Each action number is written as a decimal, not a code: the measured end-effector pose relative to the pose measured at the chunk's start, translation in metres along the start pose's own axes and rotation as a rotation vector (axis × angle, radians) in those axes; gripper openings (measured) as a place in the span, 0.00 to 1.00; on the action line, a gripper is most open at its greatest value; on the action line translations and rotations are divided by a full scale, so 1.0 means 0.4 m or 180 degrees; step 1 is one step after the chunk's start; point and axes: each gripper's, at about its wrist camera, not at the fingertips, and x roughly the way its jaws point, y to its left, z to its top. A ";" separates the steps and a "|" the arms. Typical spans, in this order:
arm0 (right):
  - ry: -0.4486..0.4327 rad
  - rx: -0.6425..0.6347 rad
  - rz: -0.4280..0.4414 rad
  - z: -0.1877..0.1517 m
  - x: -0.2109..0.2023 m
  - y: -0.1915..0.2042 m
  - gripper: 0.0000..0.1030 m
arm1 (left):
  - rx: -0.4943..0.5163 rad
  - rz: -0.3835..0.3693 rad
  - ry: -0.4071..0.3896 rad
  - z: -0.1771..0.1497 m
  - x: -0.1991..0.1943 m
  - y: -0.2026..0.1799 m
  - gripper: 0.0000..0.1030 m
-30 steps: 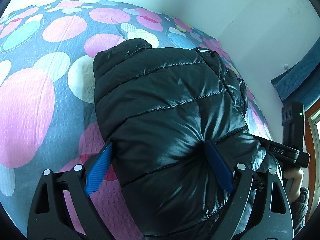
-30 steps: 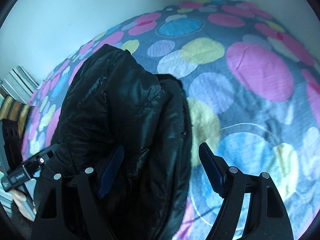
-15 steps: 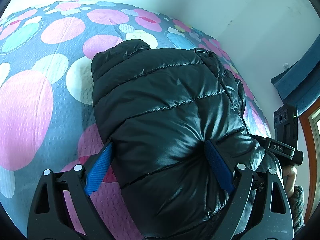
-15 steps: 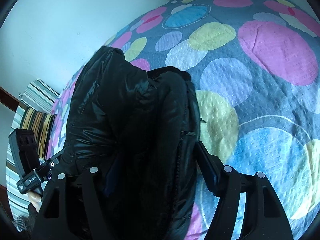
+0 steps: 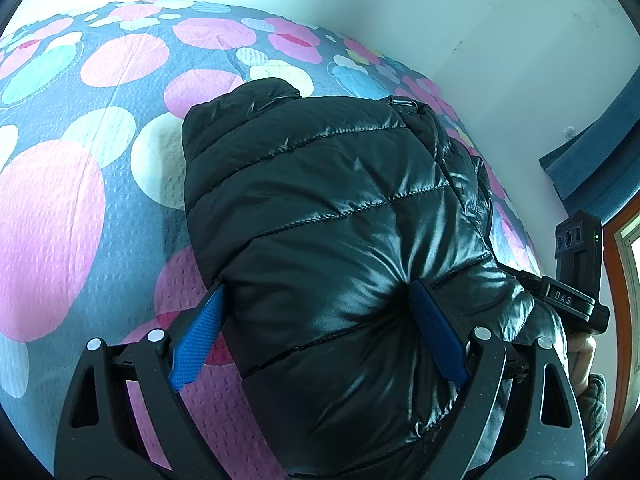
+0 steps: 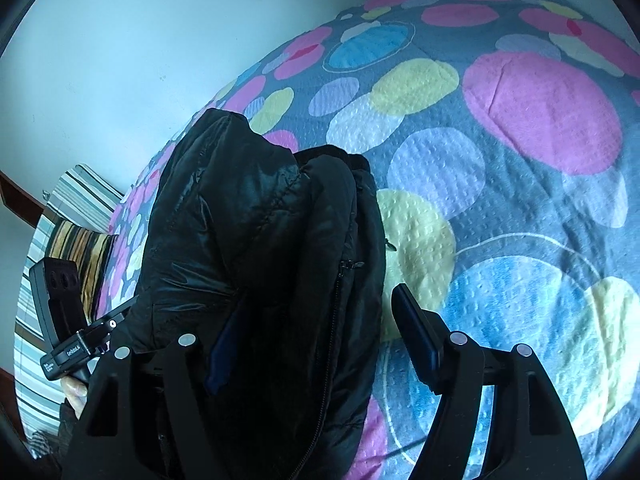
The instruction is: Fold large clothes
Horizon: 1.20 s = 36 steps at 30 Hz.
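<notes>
A shiny black quilted puffer jacket (image 5: 332, 216) lies bunched on the bed and also fills the left of the right wrist view (image 6: 260, 248). My left gripper (image 5: 316, 316) is open wide, its blue pads on either side of the jacket's near end. My right gripper (image 6: 312, 320) is open too: its left pad sits behind a jacket fold and its right pad stands clear of the zipper edge (image 6: 340, 300). Each gripper shows at the edge of the other's view.
The bed has a grey cover with coloured circles (image 5: 80, 184). A white wall runs behind it. A blue curtain (image 5: 592, 136) and a wooden frame are at the right. Striped pillows (image 6: 76, 224) lie at the bed's left end.
My right gripper has moved in closer over the jacket, which now fills more of its view. My left gripper has hardly moved. Both stayed open.
</notes>
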 end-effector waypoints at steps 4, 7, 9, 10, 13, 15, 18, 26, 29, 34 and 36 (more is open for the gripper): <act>-0.0012 -0.0005 -0.0041 -0.001 -0.004 0.000 0.71 | -0.0002 -0.0005 -0.0001 -0.001 -0.001 0.001 0.88; -0.0052 -0.0023 -0.0081 0.002 -0.010 0.002 0.71 | -0.0004 -0.0005 0.0000 -0.001 -0.001 0.001 0.88; -0.0096 -0.0034 -0.0126 0.000 -0.022 0.001 0.71 | -0.0005 -0.0007 -0.0002 -0.001 0.000 0.001 0.88; -0.0108 -0.0035 -0.0143 -0.001 -0.026 0.000 0.71 | -0.0006 -0.0006 -0.0001 -0.001 -0.001 0.002 0.88; -0.0141 -0.0057 -0.0220 -0.004 -0.041 -0.003 0.71 | -0.0006 -0.0006 -0.0002 -0.001 -0.001 0.002 0.88; -0.0167 -0.0053 -0.0252 -0.003 -0.051 -0.007 0.71 | -0.0007 -0.0008 0.0000 -0.001 -0.001 0.002 0.88; -0.0224 0.0002 -0.0329 0.000 -0.065 -0.019 0.71 | -0.0006 -0.0008 -0.0002 -0.001 0.000 0.001 0.88; 0.0059 0.0084 -0.0196 0.005 -0.013 -0.046 0.71 | -0.0003 0.0003 0.0000 -0.002 0.000 0.001 0.88; 0.0162 0.0141 -0.0100 0.005 0.030 -0.047 0.72 | -0.0025 -0.0002 -0.0004 -0.001 0.002 0.004 0.88; 0.0234 0.0303 0.0115 0.006 0.065 -0.059 0.72 | 0.0004 -0.0003 -0.0010 -0.004 -0.001 0.002 0.88; 0.0244 0.0275 0.0130 0.004 0.061 -0.058 0.72 | 0.0035 0.0004 -0.0011 -0.006 -0.001 -0.001 0.88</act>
